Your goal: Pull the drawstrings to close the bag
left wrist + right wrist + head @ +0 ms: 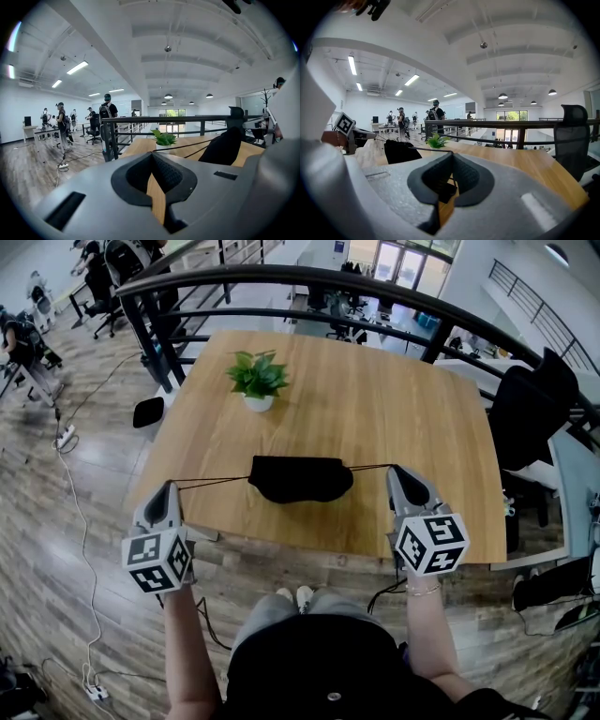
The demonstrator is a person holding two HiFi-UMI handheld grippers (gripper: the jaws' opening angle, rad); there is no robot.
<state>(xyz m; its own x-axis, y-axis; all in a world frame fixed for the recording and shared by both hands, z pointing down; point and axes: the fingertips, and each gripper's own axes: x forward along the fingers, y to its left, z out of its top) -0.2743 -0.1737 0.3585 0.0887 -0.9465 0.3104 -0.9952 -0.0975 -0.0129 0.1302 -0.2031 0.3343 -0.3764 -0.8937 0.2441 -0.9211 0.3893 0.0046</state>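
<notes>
A black drawstring bag (300,478) lies on the wooden table (375,409), near its front edge. Its mouth looks gathered. The thin left drawstring (211,482) runs taut to my left gripper (171,486), which is shut on its end. The right drawstring (370,467) stretches to my right gripper (397,470), also shut on the cord. In the left gripper view the cords (185,147) lead from the closed jaws to the bag (224,146). The right gripper view shows the cord (429,150) reaching the bag (399,151).
A small potted plant (257,381) stands behind the bag at the table's far left. A dark metal railing (328,282) curves round the table's far side. A black office chair (534,409) sits to the right. People stand further off on the left.
</notes>
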